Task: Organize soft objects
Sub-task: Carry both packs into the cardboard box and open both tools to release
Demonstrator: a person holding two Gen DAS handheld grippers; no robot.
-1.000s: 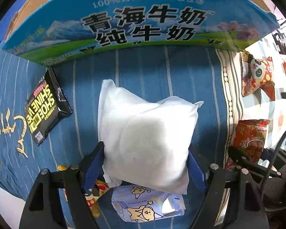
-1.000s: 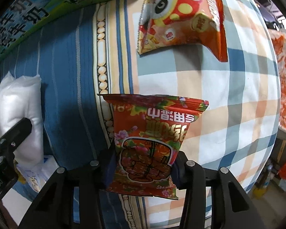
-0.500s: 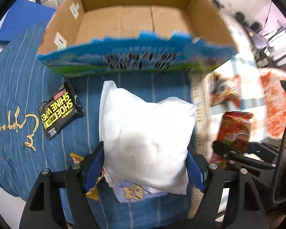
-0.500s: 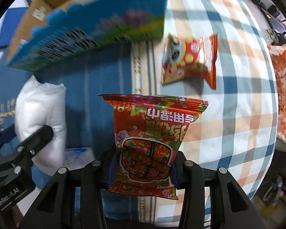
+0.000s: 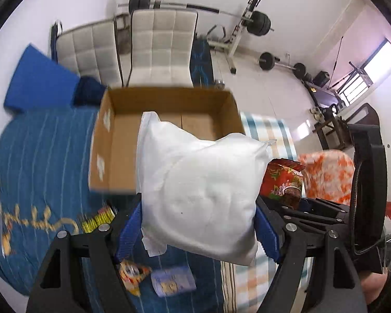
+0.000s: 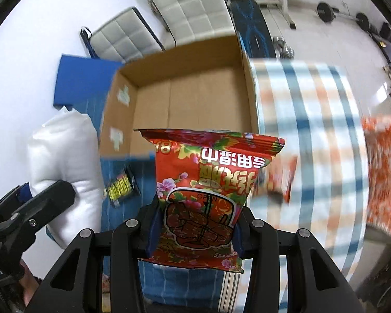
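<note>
Left gripper [image 5: 198, 221]: clamped by its blue pads on the lower sides of a white pillow-like pack [image 5: 203, 182], held up in the air above the bed. Right gripper [image 6: 195, 227]: clenched on the bottom of a red snack bag [image 6: 208, 190] with flower print, bag upright between the pads, its printing upside down in the right wrist view. Beneath the left gripper, on the blue striped bedcover [image 5: 39, 156]: a small orange-yellow packet [image 5: 131, 274] and a pale blue cartoon-print tissue pack [image 5: 173, 281], lying just beside each other. Further out: a black and yellow sachet [image 6: 121, 186], blurred, near the front wall of an open cardboard box [image 6: 195, 91]. Box interior bare brown board. To its right, a checked cloth [image 6: 312, 130]. Beyond the bed: two white quilted chairs [image 5: 161, 47], then weight equipment [image 5: 258, 23] against the wall.
</note>
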